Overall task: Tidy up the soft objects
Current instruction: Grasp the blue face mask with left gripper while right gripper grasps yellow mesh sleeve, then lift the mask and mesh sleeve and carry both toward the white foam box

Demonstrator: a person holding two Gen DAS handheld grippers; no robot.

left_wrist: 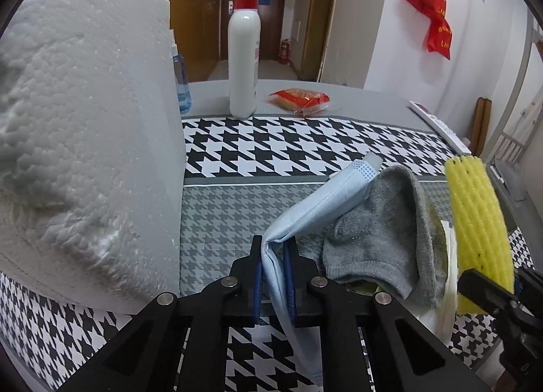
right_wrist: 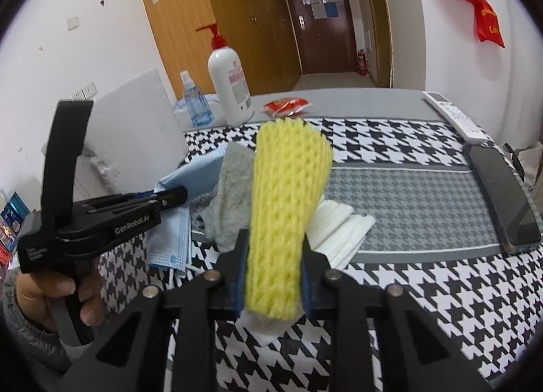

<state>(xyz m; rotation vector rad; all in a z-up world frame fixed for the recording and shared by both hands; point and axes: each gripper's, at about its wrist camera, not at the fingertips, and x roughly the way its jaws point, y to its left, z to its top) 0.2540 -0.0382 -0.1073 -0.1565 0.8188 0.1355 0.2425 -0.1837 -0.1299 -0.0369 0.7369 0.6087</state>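
- The left gripper (left_wrist: 274, 256) pinches a blue face mask (left_wrist: 315, 209). Its jaws are nearly closed on the thin cloth.
- The right gripper (right_wrist: 271, 256) squeezes a yellow foam net (right_wrist: 288, 195). Its jaws are narrow, with the net pressed between them.
- The mask looks very light and floppy. It bends over the jaws and hangs down at 6 o'clock. A hold near the folded edge, as now, seems good. A hold on a thin ear loop could let it slip.
- The foam net looks light and squishy. It will squash if it is squeezed hard. A hold near its bottom end, as now, lets the top point up to 12 o'clock.
- A grey sock (left_wrist: 380, 239) lies on the checked cloth (left_wrist: 305, 141), just at 3 o'clock from the mask and touching it. It looks soft and limp, so it should be easy to pinch anywhere.
- Some folded white tissues (right_wrist: 342, 226) lie under the net, at 4 o'clock from it. They look thin and could tear.
- The mask is pale blue with small dots near one end. The net is bright yellow with little holes all over. The sock is fuzzy and a bit dirty at its edge.
- A big paper roll (left_wrist: 85, 141) stands at 9 o'clock from the mask.
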